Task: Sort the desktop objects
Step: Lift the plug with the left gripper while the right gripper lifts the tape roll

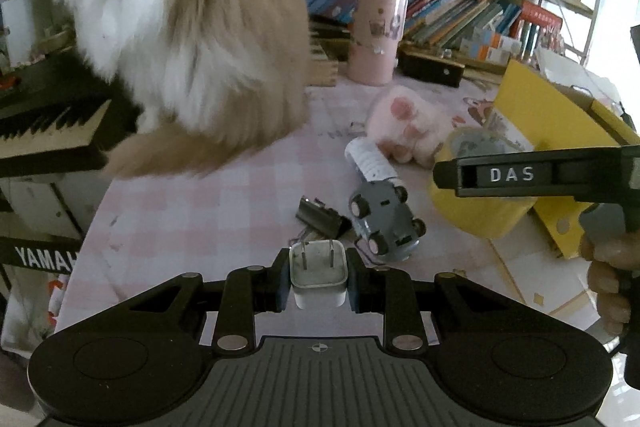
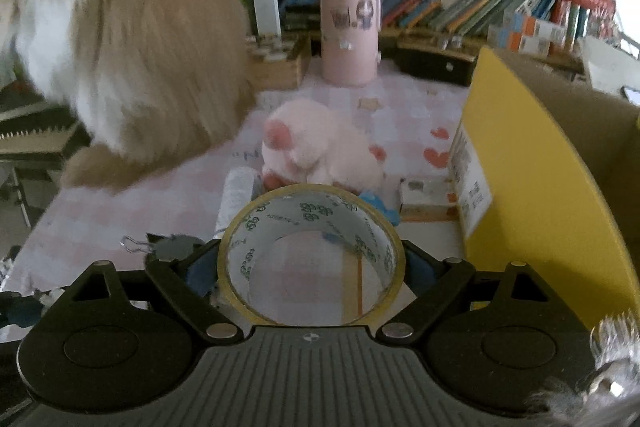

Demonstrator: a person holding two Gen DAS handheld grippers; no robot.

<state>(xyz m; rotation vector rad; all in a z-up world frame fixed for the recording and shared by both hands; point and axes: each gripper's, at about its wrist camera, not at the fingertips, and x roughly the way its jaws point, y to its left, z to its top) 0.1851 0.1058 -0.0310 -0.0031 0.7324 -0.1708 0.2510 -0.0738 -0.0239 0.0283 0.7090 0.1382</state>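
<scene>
My left gripper (image 1: 318, 281) is shut on a white plug charger (image 1: 318, 277), prongs pointing away, held above the pink checked tablecloth (image 1: 208, 211). Just ahead lie a grey toy car (image 1: 386, 223) on its side, a black binder clip (image 1: 320, 217) and a white tube (image 1: 370, 159). My right gripper (image 2: 312, 261) is shut on a yellow tape roll (image 2: 312, 255), which also shows in the left wrist view (image 1: 476, 211) under the right gripper's body. A pink plush toy (image 2: 320, 147) lies beyond it.
A fluffy cream cat (image 1: 180, 39) sits on the table's left part. A pink cylinder (image 2: 350, 31) stands at the back before a shelf of books. A yellow cardboard box (image 2: 540, 187) stands at the right. A keyboard (image 1: 44, 131) is at the left.
</scene>
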